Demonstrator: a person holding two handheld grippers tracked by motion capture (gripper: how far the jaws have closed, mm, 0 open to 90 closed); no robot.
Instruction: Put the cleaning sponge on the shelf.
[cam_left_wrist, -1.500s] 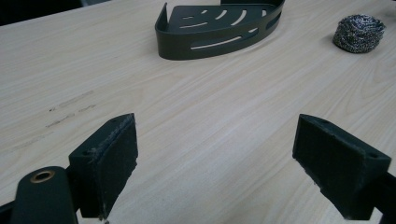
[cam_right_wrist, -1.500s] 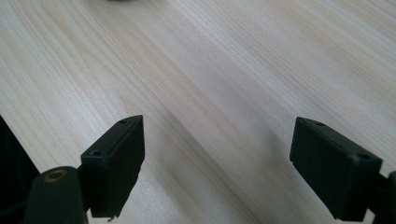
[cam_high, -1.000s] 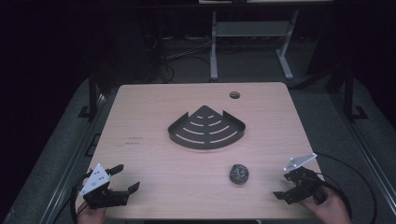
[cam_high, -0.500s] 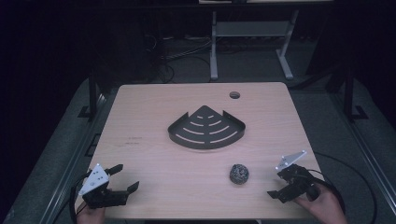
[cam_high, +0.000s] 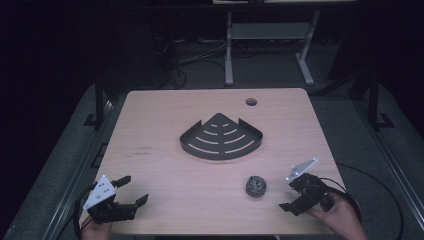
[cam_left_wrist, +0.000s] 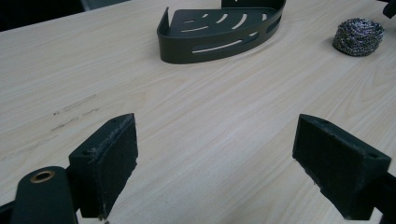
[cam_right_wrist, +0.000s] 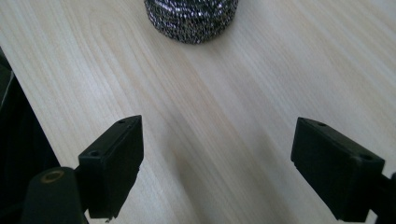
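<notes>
A dark fan-shaped corner basket (cam_high: 221, 140) with slotted floor sits mid-table; the left gripper view shows it far off (cam_left_wrist: 219, 32). A steel-wool scourer ball (cam_high: 256, 186) lies in front of it to the right, also seen far right from the left gripper (cam_left_wrist: 358, 36). My right gripper (cam_high: 287, 195) is just right of the ball and points at it. It is open; its jaws have just been opening a little and nothing is between them. The ball (cam_right_wrist: 191, 18) lies ahead of the right gripper (cam_right_wrist: 217, 163). My left gripper (cam_high: 134, 189) rests open near the front left corner, with bare wood between the jaws of the left gripper (cam_left_wrist: 215, 163).
The wooden table (cam_high: 165, 165) has a round cable hole (cam_high: 251, 101) at the back right. A pale metal desk frame (cam_high: 270, 35) and cables stand on the dark floor behind. Faint pencil marks (cam_high: 142, 151) lie on the left part of the top.
My right gripper has moved left from the table's right edge toward the scourer ball. The left gripper, the basket and the ball have stayed put.
</notes>
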